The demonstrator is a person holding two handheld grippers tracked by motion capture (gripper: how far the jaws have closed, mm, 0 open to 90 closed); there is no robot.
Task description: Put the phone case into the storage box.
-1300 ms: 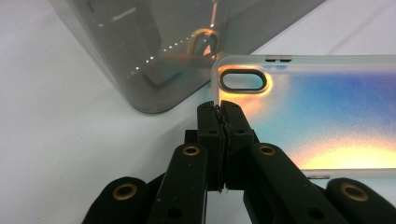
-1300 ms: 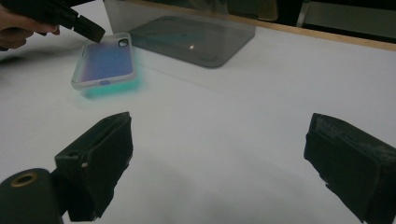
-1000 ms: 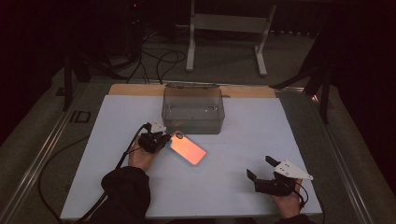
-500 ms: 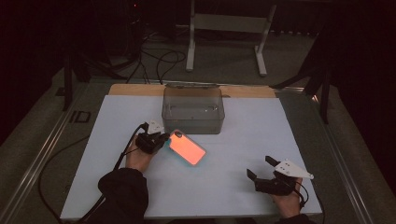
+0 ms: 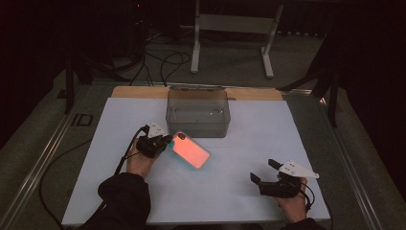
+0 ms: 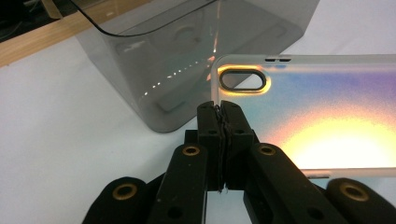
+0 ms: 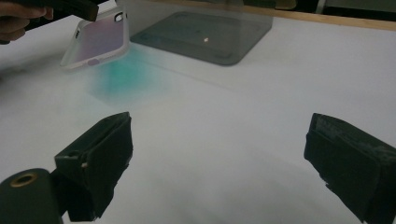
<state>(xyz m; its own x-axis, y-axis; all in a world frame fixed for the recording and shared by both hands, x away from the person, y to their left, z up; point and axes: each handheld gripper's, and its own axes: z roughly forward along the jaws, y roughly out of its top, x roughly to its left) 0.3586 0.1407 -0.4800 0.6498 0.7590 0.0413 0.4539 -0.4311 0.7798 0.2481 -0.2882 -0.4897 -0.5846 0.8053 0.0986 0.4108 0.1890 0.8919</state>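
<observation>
A translucent phone case (image 5: 191, 150) glows orange-pink in the high view and hangs tilted a little above the white table. My left gripper (image 5: 165, 140) is shut on the case's rim by the camera cut-out (image 6: 243, 79). In the left gripper view the jaws meet at the case edge (image 6: 218, 109) with the case (image 6: 317, 107) spreading to the right. The right gripper view has the case (image 7: 100, 37) at upper left over a teal reflection. My right gripper (image 5: 264, 170) rests near the table's front right, open, with nothing between its fingers (image 7: 219, 154).
A clear grey plastic box (image 5: 197, 112) stands open-topped just behind the case, close to it (image 6: 187, 42). A wooden strip (image 5: 253, 93) runs along the table's far edge. Cables and a white metal stand (image 5: 234, 28) lie on the floor beyond.
</observation>
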